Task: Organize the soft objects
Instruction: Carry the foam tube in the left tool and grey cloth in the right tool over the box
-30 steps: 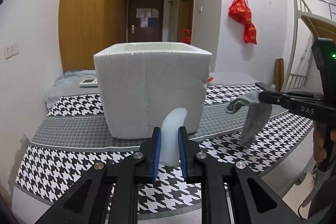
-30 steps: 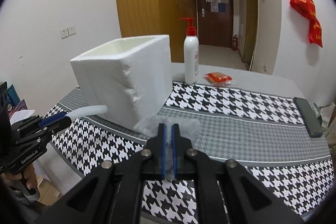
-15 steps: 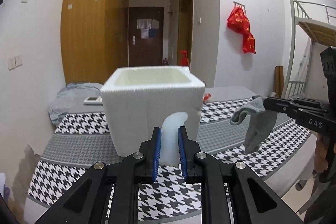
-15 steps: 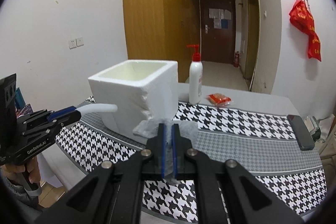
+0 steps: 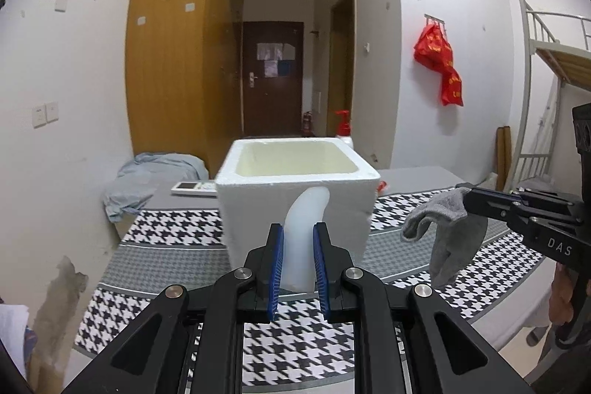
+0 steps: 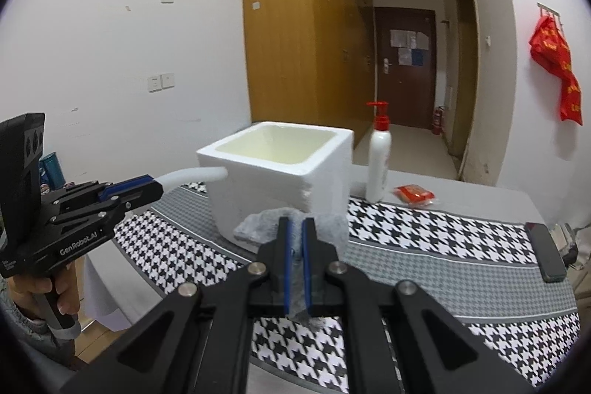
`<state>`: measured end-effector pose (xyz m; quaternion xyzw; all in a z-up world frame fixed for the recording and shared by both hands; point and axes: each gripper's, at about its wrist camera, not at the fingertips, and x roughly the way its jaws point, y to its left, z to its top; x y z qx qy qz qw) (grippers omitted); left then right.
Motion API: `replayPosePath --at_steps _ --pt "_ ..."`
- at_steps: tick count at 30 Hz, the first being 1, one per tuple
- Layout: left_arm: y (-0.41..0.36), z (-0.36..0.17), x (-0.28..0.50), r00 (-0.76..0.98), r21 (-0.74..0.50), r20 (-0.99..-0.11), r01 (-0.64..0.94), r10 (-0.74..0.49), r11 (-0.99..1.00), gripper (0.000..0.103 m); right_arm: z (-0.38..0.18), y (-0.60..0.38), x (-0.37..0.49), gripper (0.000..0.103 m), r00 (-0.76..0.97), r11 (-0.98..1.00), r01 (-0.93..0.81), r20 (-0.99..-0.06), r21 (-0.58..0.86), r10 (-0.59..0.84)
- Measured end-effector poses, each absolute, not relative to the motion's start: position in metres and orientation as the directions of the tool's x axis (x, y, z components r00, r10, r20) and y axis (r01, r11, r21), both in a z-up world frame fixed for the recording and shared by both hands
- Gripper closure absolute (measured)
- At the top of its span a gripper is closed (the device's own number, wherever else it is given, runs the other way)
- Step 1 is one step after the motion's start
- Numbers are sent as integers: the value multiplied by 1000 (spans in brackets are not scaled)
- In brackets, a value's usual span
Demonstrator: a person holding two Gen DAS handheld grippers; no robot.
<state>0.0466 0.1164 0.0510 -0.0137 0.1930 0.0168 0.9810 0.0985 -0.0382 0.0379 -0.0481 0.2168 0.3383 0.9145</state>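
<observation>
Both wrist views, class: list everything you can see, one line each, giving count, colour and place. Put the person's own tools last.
Foam box: one, white, open, on the table.
Table: one, houndstooth cloth.
Strip: one, white, in left fingers.
Sock: one, grey, hanging from right fingers.
Pump bottle: one, white, red pump, behind box.
Packet: one, red, by bottle.
Phone: one, dark, table's right edge.
Remote: one, white, left of box.
Cloth: one, pale blue, far left.
Left gripper: shut on strip.
Right gripper: shut on sock.
</observation>
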Motion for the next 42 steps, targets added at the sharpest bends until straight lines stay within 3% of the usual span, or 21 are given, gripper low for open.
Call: replayPosePath --at_steps 16,42 --pt "137 64 36 923 6 -367 -121 114 993 85 50 -4 98 96 618 695 -718 -418 45 666" --pt "147 117 80 940 33 -329 -89 95 995 85 119 18 128 96 668 709 -705 -358 -22 653"
